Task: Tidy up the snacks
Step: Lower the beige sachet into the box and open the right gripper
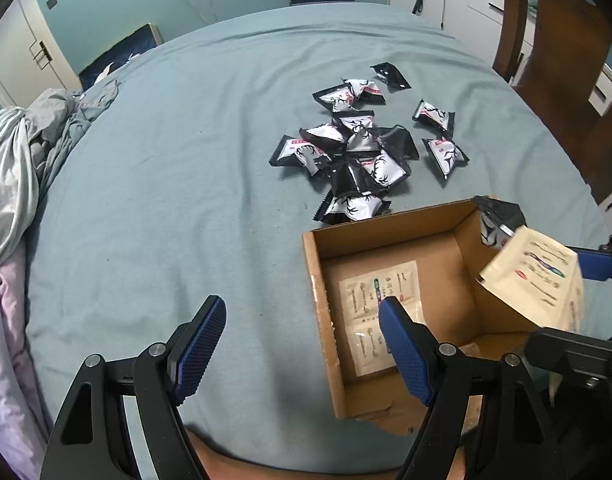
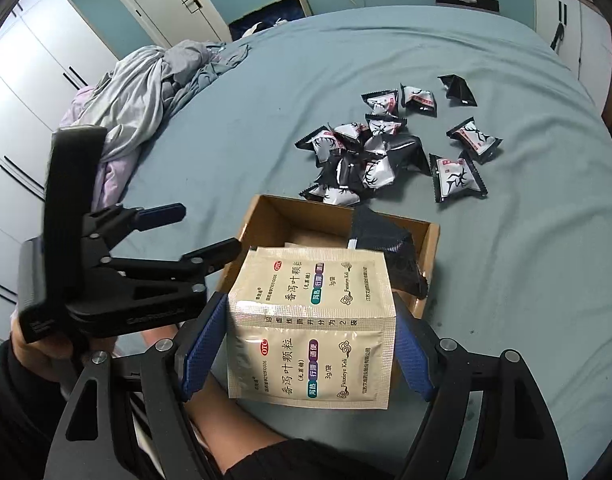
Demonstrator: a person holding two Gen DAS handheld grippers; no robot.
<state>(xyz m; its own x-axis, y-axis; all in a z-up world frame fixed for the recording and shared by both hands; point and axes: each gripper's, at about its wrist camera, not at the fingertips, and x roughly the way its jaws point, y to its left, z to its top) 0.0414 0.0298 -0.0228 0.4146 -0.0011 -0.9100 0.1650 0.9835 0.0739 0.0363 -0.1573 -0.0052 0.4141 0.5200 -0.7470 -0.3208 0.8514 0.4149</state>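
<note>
~13 black packets point(image 1: 352, 148) (1 box point(image 1: 320, 280))

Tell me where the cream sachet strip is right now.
The cream sachet strip is clamped in the right gripper, held above the near right corner of the cardboard box, which sits just in front of the black snack packets.

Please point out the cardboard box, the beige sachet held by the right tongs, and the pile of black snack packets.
cardboard box point(image 1: 320, 320): left wrist view, its left wall.
beige sachet point(image 2: 312, 328): right wrist view, its middle seam.
pile of black snack packets point(image 1: 358, 148): left wrist view, pile's centre.
</note>
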